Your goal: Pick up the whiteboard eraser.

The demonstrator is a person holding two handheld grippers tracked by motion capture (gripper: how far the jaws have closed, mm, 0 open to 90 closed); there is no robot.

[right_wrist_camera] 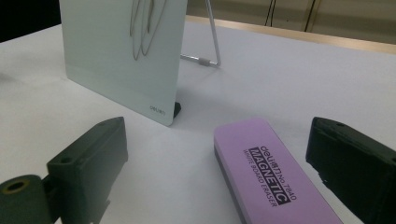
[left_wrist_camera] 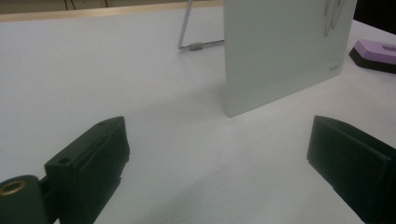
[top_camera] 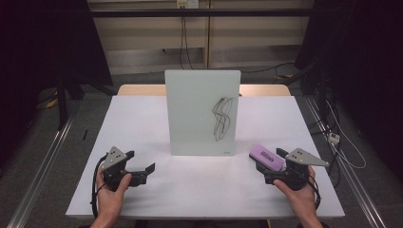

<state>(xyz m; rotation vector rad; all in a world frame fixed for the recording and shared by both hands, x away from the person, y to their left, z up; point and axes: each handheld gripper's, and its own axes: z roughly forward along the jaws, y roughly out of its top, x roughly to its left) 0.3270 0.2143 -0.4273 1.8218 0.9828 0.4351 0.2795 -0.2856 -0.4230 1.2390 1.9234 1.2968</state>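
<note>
A white board (top_camera: 202,111) stands upright on a wire stand at the table's middle, with a black scribble (top_camera: 222,118) on its right half. A purple board eraser (top_camera: 266,156) lies flat on the table to the board's front right. My right gripper (top_camera: 270,164) is open, and the eraser (right_wrist_camera: 273,177) lies between its spread jaws, nearer the right one, untouched by either. My left gripper (top_camera: 139,161) is open at the front left with nothing between its jaws. It faces the board's lower left corner (left_wrist_camera: 280,51) from a short way off.
The white table (top_camera: 142,123) has bare room on both sides of the board. The board's wire stand (left_wrist_camera: 196,45) reaches back behind it. Beyond the far edge are floor cables and dark frames.
</note>
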